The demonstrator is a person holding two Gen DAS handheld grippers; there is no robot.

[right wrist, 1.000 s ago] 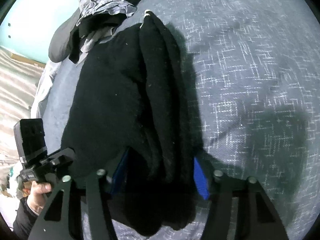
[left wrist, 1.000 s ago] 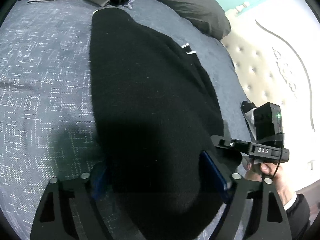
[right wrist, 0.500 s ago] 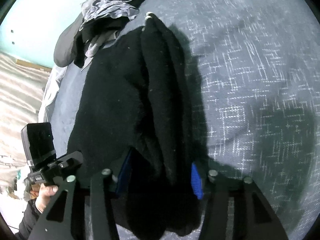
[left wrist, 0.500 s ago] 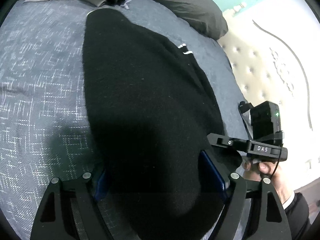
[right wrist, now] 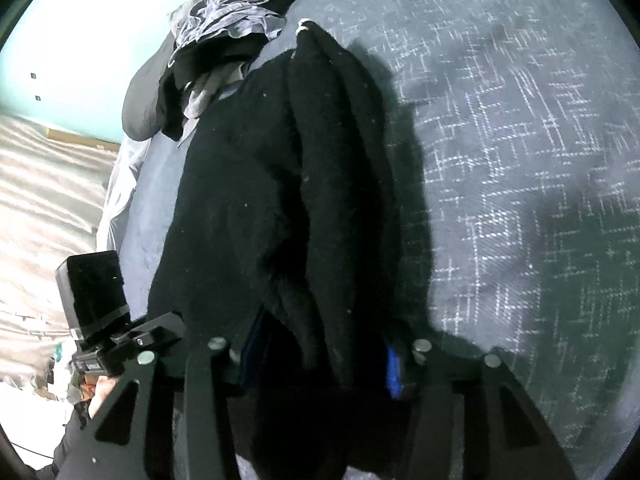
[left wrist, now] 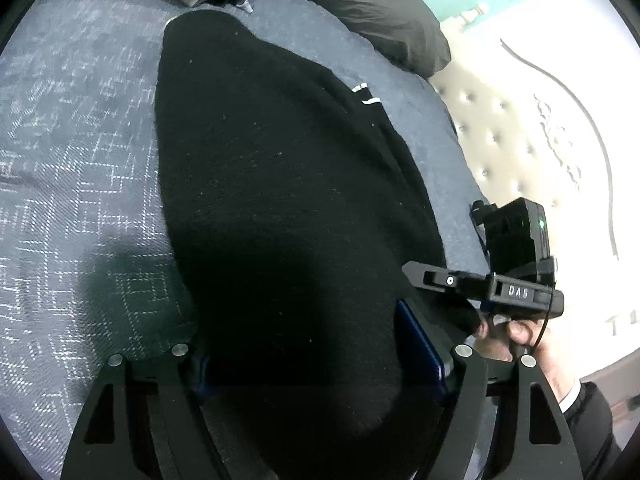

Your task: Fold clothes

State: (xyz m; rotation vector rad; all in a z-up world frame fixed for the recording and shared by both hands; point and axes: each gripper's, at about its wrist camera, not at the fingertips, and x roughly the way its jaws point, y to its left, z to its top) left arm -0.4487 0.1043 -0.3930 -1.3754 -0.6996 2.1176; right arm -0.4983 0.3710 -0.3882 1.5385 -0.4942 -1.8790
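Observation:
A black sweater (left wrist: 280,200) stretches along the grey patterned bedspread (left wrist: 80,160), with two white stripes at a cuff (left wrist: 366,94). My left gripper (left wrist: 312,356) is shut on the near end, thick fabric packed between its blue pads (left wrist: 420,344). In the right wrist view the sweater (right wrist: 248,200) is bunched into long folds. My right gripper (right wrist: 322,356) is shut on those folds, which hang over its fingers. A dark shadow lies under the sweater's right edge. Each view shows a hand (left wrist: 520,336) holding the other gripper's handle beside the sweater.
A heap of grey and dark clothes (right wrist: 232,28) and a dark pillow (left wrist: 380,4) lie at the far end of the bed. A cream tufted headboard (left wrist: 520,120) stands to the right in the left wrist view. The bed's edge (right wrist: 116,184) falls away at left.
Both grippers have shifted slightly forward with the sweater; its far end lies closer to the clothes heap. Both keep hold of the sweater.

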